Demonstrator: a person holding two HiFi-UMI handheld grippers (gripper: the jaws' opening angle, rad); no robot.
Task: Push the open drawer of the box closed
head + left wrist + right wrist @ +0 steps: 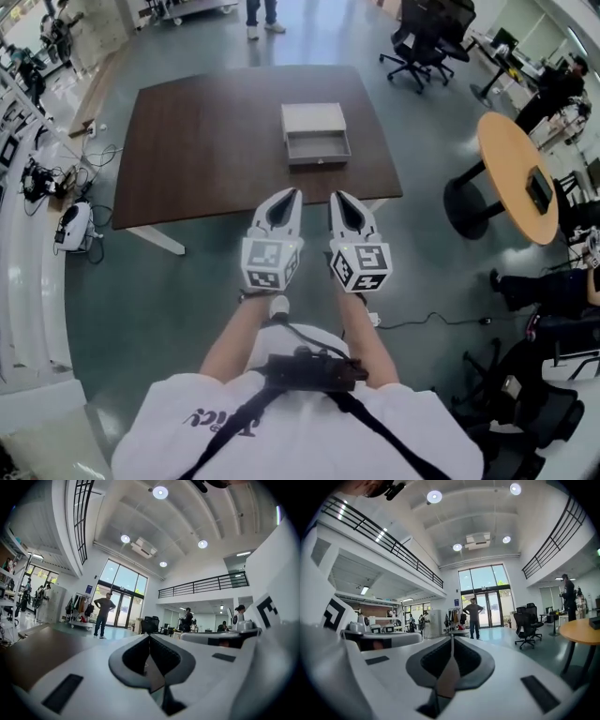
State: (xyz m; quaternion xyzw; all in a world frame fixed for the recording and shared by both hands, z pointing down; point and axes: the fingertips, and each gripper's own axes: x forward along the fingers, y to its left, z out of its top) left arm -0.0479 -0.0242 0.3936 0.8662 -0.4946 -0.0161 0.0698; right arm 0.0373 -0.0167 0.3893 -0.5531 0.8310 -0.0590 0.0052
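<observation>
The grey box [314, 119] sits in the upper middle of the frame on the dark brown counter [206, 150], with its drawer [318, 148] pulled open toward the person. The left claw [292, 193] and right claw [337, 196] are at centre frame, at the counter's near edge. Both have their jaws pressed together on nothing. Each cube carries black square markers. The dark print on the white shirt [225, 419] is unreadable.

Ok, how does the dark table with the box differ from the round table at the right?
The dark table is rectangular and dark brown; the round table is pale orange. The dark table carries the box with its drawer open; the round table carries a small dark thing. Both stand on the floor.
</observation>
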